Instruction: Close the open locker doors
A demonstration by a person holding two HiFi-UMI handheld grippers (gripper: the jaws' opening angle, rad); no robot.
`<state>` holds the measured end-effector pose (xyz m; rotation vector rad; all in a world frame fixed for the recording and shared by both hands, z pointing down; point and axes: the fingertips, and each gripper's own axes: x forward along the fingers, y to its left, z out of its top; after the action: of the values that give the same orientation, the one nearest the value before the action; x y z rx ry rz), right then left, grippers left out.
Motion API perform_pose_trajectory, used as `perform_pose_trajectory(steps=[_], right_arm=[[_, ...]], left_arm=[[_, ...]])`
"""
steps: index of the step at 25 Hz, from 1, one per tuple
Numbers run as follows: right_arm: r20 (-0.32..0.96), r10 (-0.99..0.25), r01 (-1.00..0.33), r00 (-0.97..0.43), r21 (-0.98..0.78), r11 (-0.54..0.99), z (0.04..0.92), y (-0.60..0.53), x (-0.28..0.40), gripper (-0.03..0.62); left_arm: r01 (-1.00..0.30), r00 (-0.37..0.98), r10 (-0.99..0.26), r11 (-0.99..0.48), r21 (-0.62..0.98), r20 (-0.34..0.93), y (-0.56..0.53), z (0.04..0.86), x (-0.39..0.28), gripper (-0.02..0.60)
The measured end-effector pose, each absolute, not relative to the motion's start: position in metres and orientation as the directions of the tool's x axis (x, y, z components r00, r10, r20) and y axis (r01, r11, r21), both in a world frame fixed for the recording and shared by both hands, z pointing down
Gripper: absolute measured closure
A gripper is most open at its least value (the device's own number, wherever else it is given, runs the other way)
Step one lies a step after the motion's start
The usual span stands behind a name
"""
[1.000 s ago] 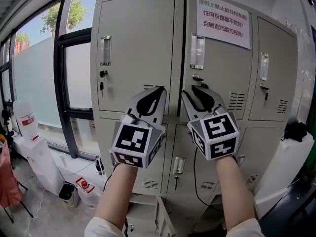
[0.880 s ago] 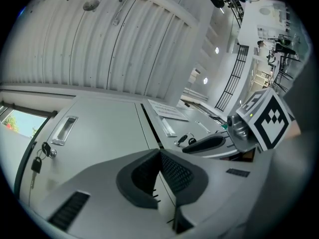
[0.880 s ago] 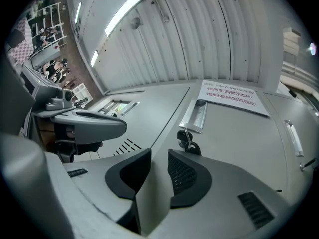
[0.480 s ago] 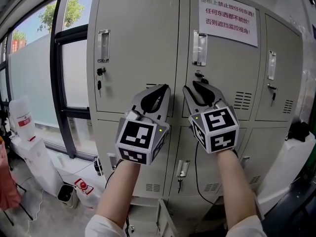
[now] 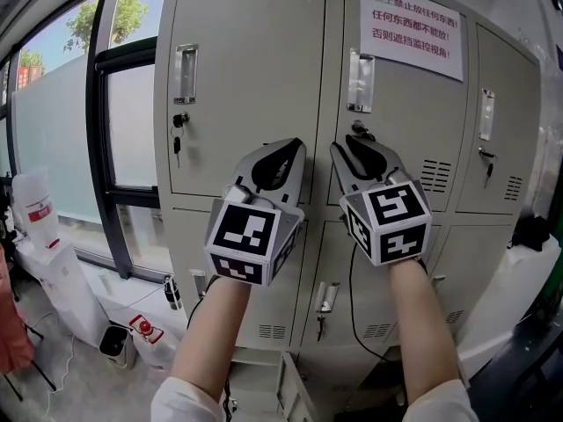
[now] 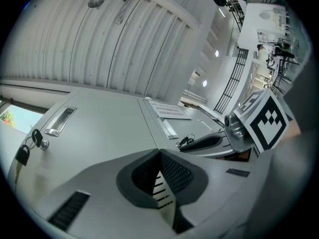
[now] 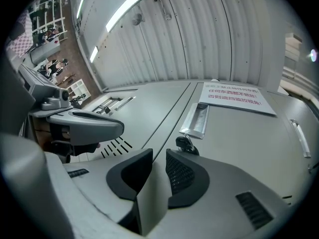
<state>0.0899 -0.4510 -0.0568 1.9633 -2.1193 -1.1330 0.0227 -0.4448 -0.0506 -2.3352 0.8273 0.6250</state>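
Observation:
The grey lockers fill the head view. The upper left door (image 5: 237, 60) and the upper middle door (image 5: 400, 112) lie flush, with only a thin seam between them. My left gripper (image 5: 297, 148) (image 6: 159, 155) has its tips against the left door's right edge, jaws shut and empty. My right gripper (image 5: 339, 150) (image 7: 158, 156) rests on the middle door just below its lock and keys (image 7: 185, 143). Its jaws have just been closing and stand slightly apart, with nothing between them. A paper notice (image 5: 411, 20) hangs on the middle door.
A tall window (image 5: 132, 121) stands left of the lockers, with white containers (image 5: 35, 209) and a red-button box (image 5: 145, 328) on the floor below. A black cable (image 5: 351, 306) hangs down the lower doors. A grey panel (image 5: 295, 392) juts out at the lockers' foot.
Both grippers have pushed in towards the lockers. The dark gap along the middle door's left edge has closed to a thin seam. The right jaws have narrowed.

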Motion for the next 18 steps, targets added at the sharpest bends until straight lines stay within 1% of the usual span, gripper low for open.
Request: perform_pose_trajectory(steps=[4,11,12,14,18], right_arm=[[-0.429,-0.881,-0.851,-0.197,0.521,-0.063,-0.057,-0.451,0.09,0.499],[-0.462,-0.852,-0.852,-0.245,0.523,-0.038,-0.062,-0.428,0.08,0.511],[-0.463,-0.851,-0.851,-0.249,0.524,-0.036,-0.062,-0.424,0.079,0.52],[-0.469,-0.846,-0.849,-0.253,0.528,-0.038,-0.063,-0.414,0.078,0.583],[-0.471,-0.838,-0.848,-0.274,0.529,-0.02,-0.064,-0.394,0.077,0.581]], left_arm=[[-0.678,0.699,-0.405,-0.639,-0.364,-0.589,-0.44,-0.053,0.021,0.563],[-0.68,0.696,-0.401,-0.635,-0.366,-0.596,-0.422,-0.057,0.017,0.563],[-0.681,0.695,-0.402,-0.635,-0.365,-0.596,-0.419,-0.057,0.017,0.563],[-0.681,0.696,-0.404,-0.634,-0.367,-0.594,-0.411,-0.058,0.019,0.563],[-0.685,0.696,-0.407,-0.623,-0.377,-0.592,-0.392,-0.059,0.022,0.563]])
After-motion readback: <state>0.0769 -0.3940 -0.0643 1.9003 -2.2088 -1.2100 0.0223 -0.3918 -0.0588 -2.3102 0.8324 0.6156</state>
